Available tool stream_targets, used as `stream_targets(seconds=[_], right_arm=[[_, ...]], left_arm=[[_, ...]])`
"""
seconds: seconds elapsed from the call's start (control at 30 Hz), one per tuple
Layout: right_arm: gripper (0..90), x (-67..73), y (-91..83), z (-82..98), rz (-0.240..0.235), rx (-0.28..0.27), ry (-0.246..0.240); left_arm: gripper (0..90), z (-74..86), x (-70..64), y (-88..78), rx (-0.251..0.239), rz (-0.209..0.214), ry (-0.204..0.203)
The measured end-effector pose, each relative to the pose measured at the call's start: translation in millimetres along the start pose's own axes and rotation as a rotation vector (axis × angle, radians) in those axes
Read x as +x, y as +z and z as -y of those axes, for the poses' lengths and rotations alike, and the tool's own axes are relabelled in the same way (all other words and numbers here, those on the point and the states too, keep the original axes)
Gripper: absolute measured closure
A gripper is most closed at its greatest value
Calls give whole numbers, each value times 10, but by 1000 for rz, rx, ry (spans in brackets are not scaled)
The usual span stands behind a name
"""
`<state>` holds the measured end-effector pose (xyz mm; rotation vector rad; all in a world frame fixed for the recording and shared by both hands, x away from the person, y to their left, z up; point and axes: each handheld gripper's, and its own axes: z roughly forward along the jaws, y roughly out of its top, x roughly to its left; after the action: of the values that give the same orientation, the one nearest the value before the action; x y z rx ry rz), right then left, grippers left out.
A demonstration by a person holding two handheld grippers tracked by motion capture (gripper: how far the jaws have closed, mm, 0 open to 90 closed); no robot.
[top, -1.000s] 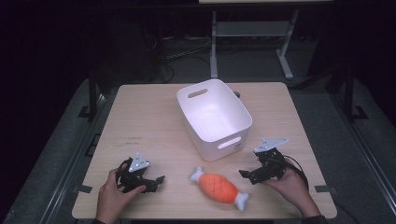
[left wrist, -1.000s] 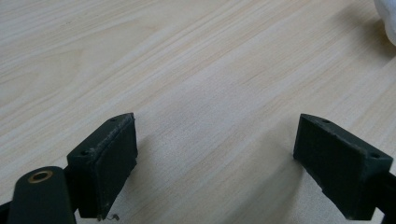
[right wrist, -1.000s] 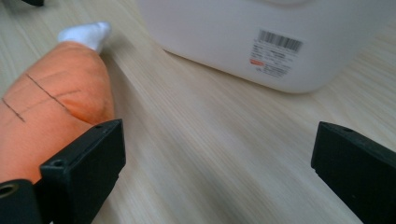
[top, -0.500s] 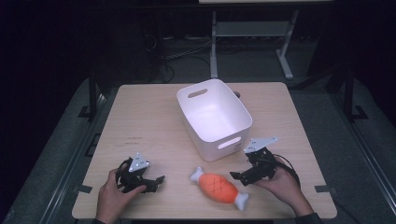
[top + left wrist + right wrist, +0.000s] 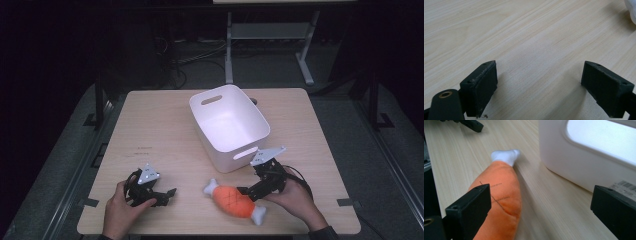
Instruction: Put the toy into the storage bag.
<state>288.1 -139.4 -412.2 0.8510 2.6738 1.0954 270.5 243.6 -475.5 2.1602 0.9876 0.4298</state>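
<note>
Two claws spread wide, right claw (image 5: pixel 250 192) beside orange plush drumstick (image 5: pixel 234 201), left claw (image 5: pixel 167 195) idle.

Each hand-held gripper, the left gripper (image 5: pixel 162 194) and the right gripper (image 5: pixel 248 191), is built of black parts and topped by a grey three-cornered plate. Blocky black jaws with small screw holes are seen, and a brass-ringed hole sits beside the left one. A black cable is trailed behind the right gripper.

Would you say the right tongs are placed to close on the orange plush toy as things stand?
Probably yes. The right tongs are open right at the orange plush toy, with one jaw beside its body and bare table between the jaws. The white bin stands close by but leaves the approach free.
</note>
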Motion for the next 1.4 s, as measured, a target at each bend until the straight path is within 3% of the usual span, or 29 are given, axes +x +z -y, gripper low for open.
stream_targets(seconds=[0.6,1.4], right_arm=[[27,301,142,-96,-44,43,-63],[26,484,351,-15,-67,119,-90]], left_arm=[[126,0,1,0,1,0,2],[126,1,-2,2,-2,-1,-2]])
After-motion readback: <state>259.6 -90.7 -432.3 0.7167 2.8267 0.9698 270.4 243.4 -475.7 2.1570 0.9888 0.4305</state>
